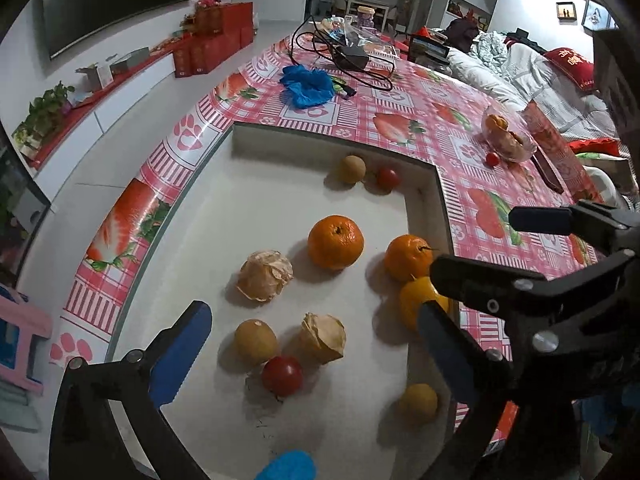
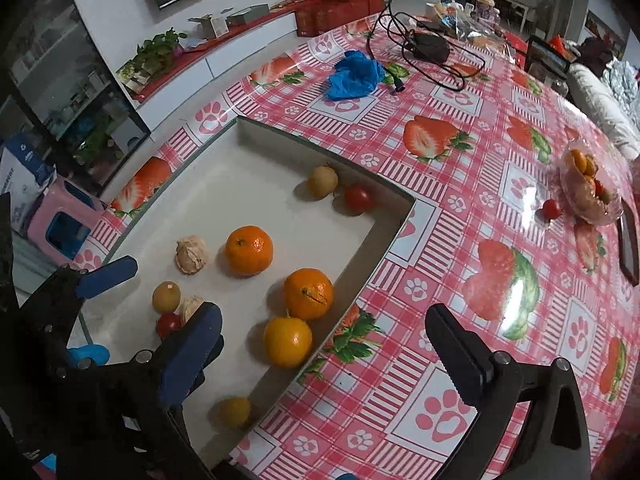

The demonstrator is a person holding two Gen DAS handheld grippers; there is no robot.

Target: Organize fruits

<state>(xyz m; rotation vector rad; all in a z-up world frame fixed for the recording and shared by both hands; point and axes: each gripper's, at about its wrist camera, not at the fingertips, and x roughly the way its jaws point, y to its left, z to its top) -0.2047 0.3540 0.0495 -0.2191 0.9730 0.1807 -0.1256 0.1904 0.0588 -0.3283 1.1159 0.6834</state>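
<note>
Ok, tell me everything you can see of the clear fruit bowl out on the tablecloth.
The clear bowl looks like transparent plastic or glass. It sits upright on the strawberry-print tablecloth, far from the white tray. It holds small orange fruits and what looks like something red. A small red tomato lies just beside its rim; contact is unclear. Neither gripper is near it.

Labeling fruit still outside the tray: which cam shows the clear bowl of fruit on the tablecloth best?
Right wrist. The clear bowl sits unobstructed at the right, with oranges inside and a small tomato beside it. In the left wrist view the bowl is smaller, farther off, crowded by a red box.
</note>
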